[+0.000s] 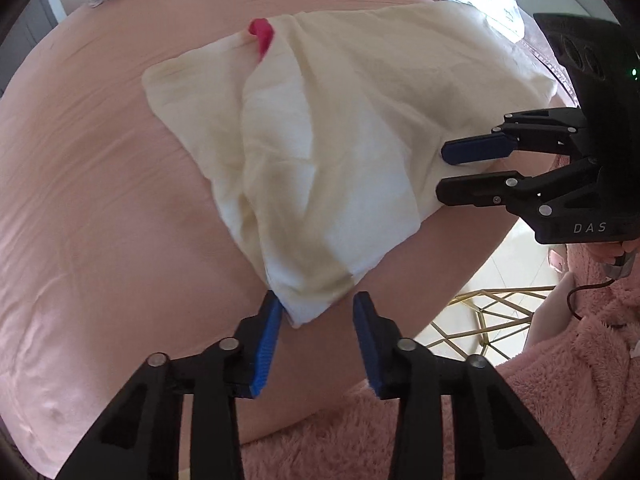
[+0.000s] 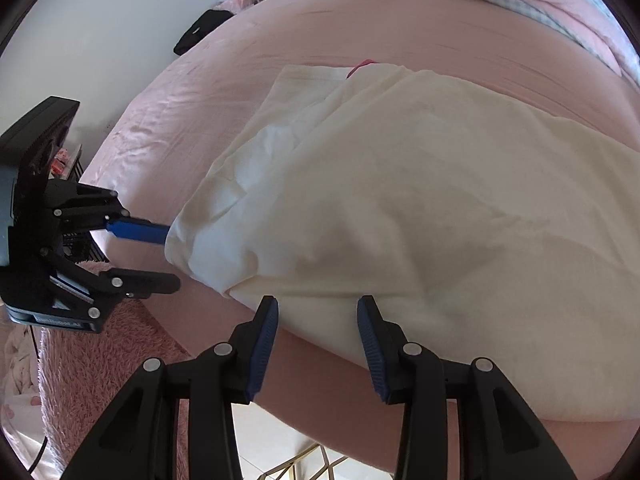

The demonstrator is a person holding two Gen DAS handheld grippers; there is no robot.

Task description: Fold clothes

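Both tools agape, holding nothing — left tool [image 1: 316, 312] at cream garment [image 1: 340, 140] corner; red bit [image 1: 262, 36] half-hidden.

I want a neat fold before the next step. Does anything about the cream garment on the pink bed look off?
Yes. A bright pink-red piece pokes out from under a fold at the far edge of the cream fabric garment; what it is cannot be told. The garment also lies rumpled, with uneven creases and its layers not lined up, on the pink bedsheet.
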